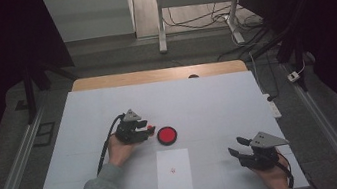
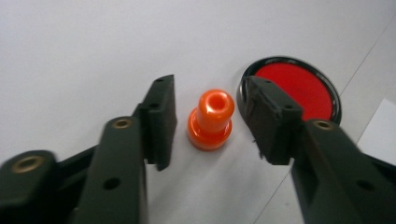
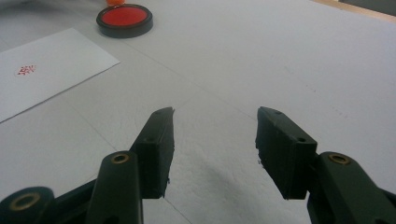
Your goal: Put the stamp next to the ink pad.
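A small orange stamp (image 2: 211, 119) stands upright on the white table between the jaws of my left gripper (image 2: 209, 86), with a gap on each side, so the pads do not touch it. In the high view the left gripper (image 1: 144, 129) sits just left of a round red ink pad (image 1: 167, 135) in a black case. That ink pad (image 2: 299, 86) lies right behind the right jaw. A white paper sheet (image 1: 173, 172) with a small red stamp mark (image 1: 173, 170) lies in front of the pad. My right gripper (image 1: 235, 145) rests open and empty at the front right, its jaws (image 3: 215, 112) over bare table.
The white table top (image 1: 207, 98) ends in a wooden strip (image 1: 153, 75) at the back. A white power strip (image 1: 273, 107) lies past the right edge. From the right gripper view, the ink pad (image 3: 124, 17) and paper (image 3: 46, 70) lie far off to the left.
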Action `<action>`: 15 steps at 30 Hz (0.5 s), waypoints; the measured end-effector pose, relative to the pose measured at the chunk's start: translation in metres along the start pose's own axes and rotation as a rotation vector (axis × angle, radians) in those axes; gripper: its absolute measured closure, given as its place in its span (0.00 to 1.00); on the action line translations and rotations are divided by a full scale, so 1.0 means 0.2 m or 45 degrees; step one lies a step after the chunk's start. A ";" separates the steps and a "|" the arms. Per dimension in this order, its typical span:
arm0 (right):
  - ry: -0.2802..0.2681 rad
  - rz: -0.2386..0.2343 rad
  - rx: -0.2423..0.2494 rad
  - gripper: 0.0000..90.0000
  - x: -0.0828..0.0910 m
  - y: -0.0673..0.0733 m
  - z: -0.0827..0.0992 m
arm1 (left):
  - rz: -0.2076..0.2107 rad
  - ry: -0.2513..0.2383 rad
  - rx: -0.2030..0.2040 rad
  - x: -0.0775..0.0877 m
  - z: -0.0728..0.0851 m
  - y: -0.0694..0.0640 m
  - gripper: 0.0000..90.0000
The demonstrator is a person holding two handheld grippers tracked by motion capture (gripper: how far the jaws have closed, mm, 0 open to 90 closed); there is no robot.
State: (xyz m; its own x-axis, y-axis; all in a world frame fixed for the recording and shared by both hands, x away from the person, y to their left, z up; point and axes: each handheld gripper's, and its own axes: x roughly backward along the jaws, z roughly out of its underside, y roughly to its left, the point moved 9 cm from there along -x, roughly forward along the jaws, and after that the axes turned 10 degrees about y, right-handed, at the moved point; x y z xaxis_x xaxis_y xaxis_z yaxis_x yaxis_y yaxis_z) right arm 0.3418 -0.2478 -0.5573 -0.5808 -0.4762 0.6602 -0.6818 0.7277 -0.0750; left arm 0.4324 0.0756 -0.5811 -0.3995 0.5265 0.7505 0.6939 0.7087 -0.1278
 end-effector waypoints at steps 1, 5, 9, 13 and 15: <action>0.000 -0.001 0.001 0.51 0.00 0.00 0.00 | 0.010 -0.013 0.010 0.01 0.00 0.00 0.52; -0.004 -0.002 -0.002 0.51 0.00 0.00 0.00 | 0.037 -0.046 0.040 0.05 -0.02 -0.01 0.41; -0.008 -0.005 -0.003 0.51 0.00 0.00 0.00 | 0.060 -0.057 0.020 0.09 -0.02 -0.04 0.36; -0.011 -0.005 -0.001 0.51 0.00 0.00 0.00 | 0.066 -0.056 -0.001 0.13 -0.01 -0.07 0.35; -0.010 -0.005 0.001 0.51 0.00 0.00 -0.01 | 0.072 -0.053 -0.018 0.14 0.00 -0.09 0.35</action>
State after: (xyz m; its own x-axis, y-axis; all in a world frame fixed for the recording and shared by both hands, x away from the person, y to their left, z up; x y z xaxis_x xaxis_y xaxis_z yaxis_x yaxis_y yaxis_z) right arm 0.3420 -0.2476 -0.5561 -0.5817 -0.4826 0.6548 -0.6844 0.7254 -0.0733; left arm 0.4086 0.0784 -0.5573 -0.3839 0.5850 0.7144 0.7243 0.6707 -0.1600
